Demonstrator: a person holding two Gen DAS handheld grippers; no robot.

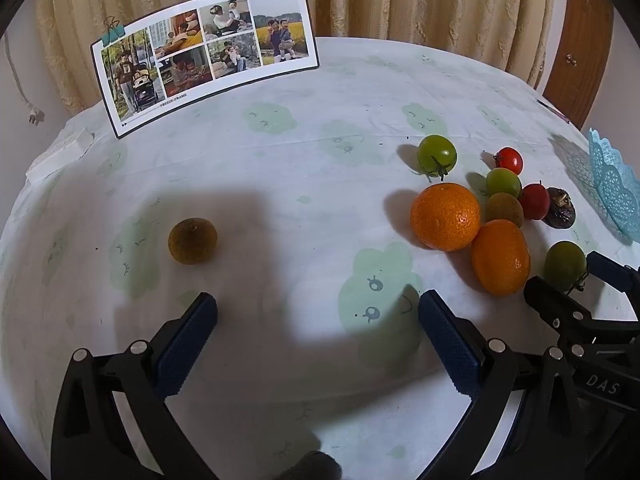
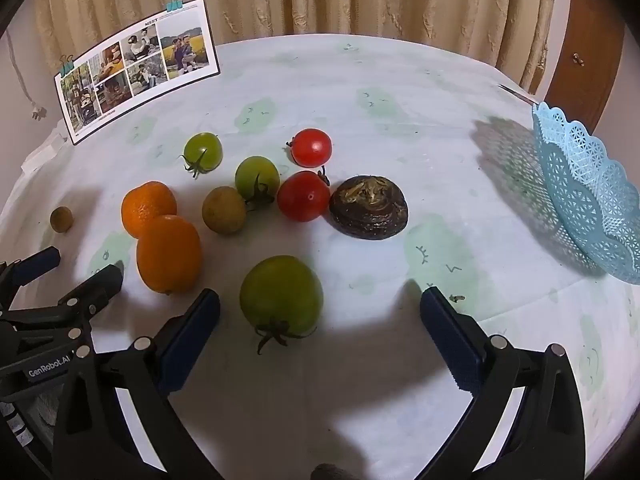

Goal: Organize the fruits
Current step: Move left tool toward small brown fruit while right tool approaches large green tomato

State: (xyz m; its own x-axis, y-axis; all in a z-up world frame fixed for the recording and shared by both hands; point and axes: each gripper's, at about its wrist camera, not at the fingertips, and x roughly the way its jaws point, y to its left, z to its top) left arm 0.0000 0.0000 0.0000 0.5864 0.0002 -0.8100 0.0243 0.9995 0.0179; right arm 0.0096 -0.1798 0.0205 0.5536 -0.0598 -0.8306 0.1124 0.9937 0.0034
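Fruits lie loose on the white tablecloth. Two oranges [image 2: 149, 207] [image 2: 168, 254] sit side by side, with green tomatoes [image 2: 203, 151] [image 2: 257, 177], two red tomatoes [image 2: 311, 147] [image 2: 303, 196], a brown round fruit [image 2: 223, 210] and a dark wrinkled fruit [image 2: 368, 207] behind them. A large green tomato [image 2: 281, 294] lies just ahead of my open right gripper [image 2: 320, 306], nearer its left finger. My left gripper [image 1: 318, 312] is open over bare cloth; a lone brown fruit [image 1: 192, 241] lies ahead of its left finger. A blue lace basket [image 2: 588, 192] stands tilted at the right.
A photo collage card [image 1: 208, 54] with binder clips stands at the back left against the curtain. A white box [image 1: 60, 152] lies at the table's left edge. A wooden cabinet [image 2: 588, 48] stands behind the table on the right. The other gripper [image 1: 580, 320] shows at each view's side.
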